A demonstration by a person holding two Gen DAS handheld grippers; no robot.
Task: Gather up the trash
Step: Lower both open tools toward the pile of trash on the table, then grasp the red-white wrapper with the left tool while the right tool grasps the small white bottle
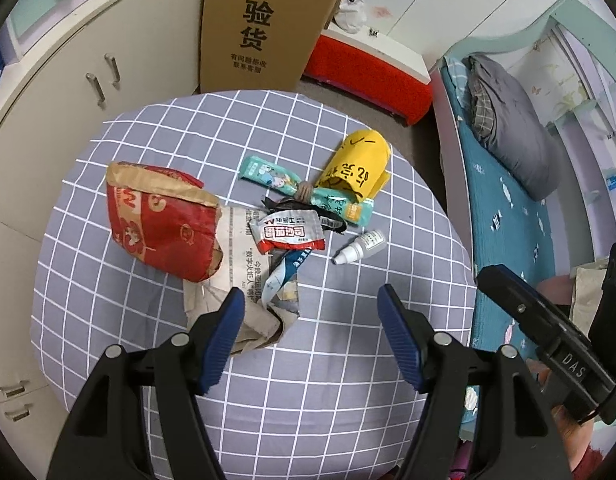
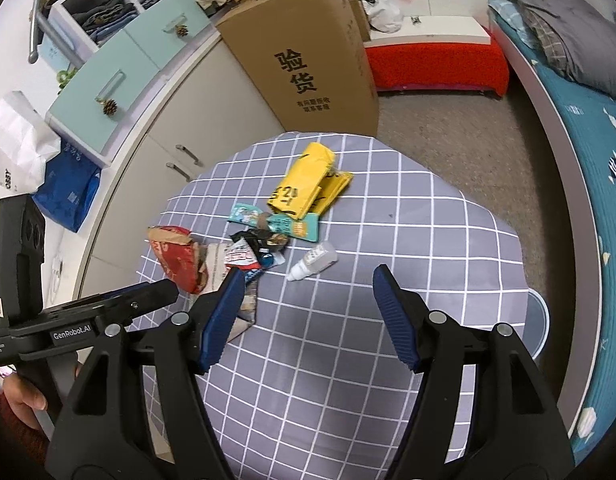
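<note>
A heap of trash lies on a table covered by a grey checked cloth (image 1: 308,140): a red paper bag (image 1: 164,220), crumpled newspaper (image 1: 244,280), a red-and-white wrapper (image 1: 292,232), a teal wrapper (image 1: 276,176), a yellow bag (image 1: 355,164) and a small white bottle (image 1: 359,246). My left gripper (image 1: 311,304) hangs open above the newspaper's near end, nothing between its fingers. In the right wrist view the same red bag (image 2: 180,260), yellow bag (image 2: 304,184) and bottle (image 2: 313,260) show. My right gripper (image 2: 308,284) is open just short of the bottle, holding nothing.
A tall cardboard box (image 1: 268,20) stands behind the table, next to a red storage bench (image 1: 371,68). White cabinets (image 1: 68,92) run along the left. A bed with a teal sheet (image 1: 503,208) is on the right. The other gripper's body (image 1: 547,332) shows at the right edge.
</note>
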